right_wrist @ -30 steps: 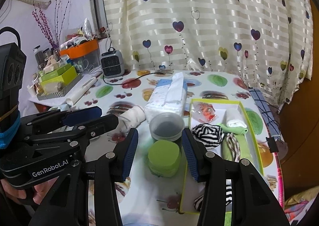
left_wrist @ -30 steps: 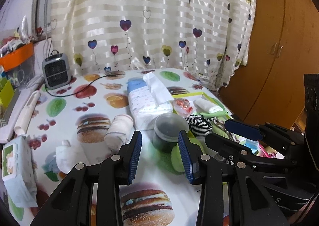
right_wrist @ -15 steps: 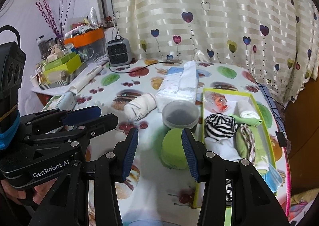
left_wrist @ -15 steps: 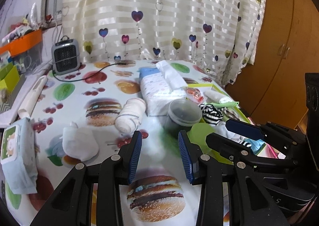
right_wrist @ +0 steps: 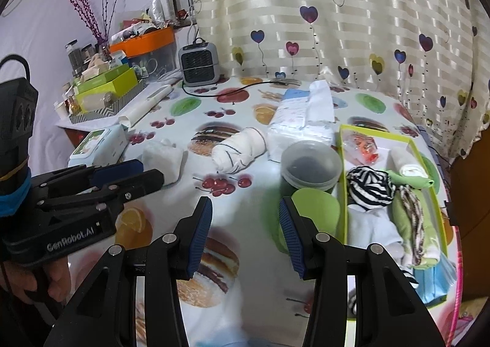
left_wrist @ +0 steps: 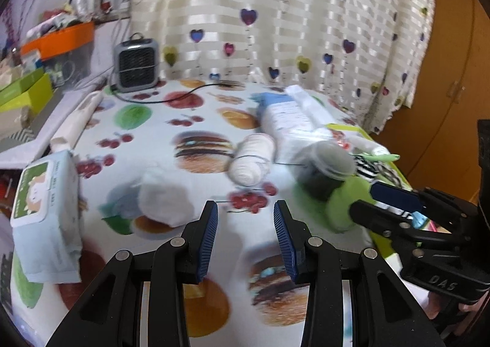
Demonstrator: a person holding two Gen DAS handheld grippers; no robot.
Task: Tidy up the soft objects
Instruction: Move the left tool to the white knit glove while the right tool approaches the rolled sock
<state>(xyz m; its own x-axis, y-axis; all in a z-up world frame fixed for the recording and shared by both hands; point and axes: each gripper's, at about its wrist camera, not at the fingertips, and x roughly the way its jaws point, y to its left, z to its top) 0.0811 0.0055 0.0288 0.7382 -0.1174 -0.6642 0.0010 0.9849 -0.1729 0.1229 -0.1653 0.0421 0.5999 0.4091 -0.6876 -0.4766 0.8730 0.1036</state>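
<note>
- Left wrist view: the left claw (left_wrist: 245, 235) stands open and empty above the tabletop (left_wrist: 147, 138). Left to do, by my judgement: a white folded cloth (left_wrist: 165, 203) lies just ahead and left of its tips, and a rolled white sock (left_wrist: 252, 160) lies further ahead, slightly right; both are outside the box. The right claw (left_wrist: 379, 200) shows at the far right, near a dark lidded tub (left_wrist: 326, 171) and a green round lid (left_wrist: 343, 209).
- Against the earlier frames, this view has swung left: the folded cloth now sits nearly under the tips, where the tub sat before. The picture is blurred.
- Right wrist view: the right claw (right_wrist: 245, 236) is open, holding nothing. Done: the yellow-rimmed box (right_wrist: 343, 145), ahead and right, already holds a striped sock ball (right_wrist: 370, 183), a white roll (right_wrist: 407, 164) and green cloths (right_wrist: 410, 218).
- Since the earlier frames, the green lid has passed from between the tips to beside the right finger.
</note>
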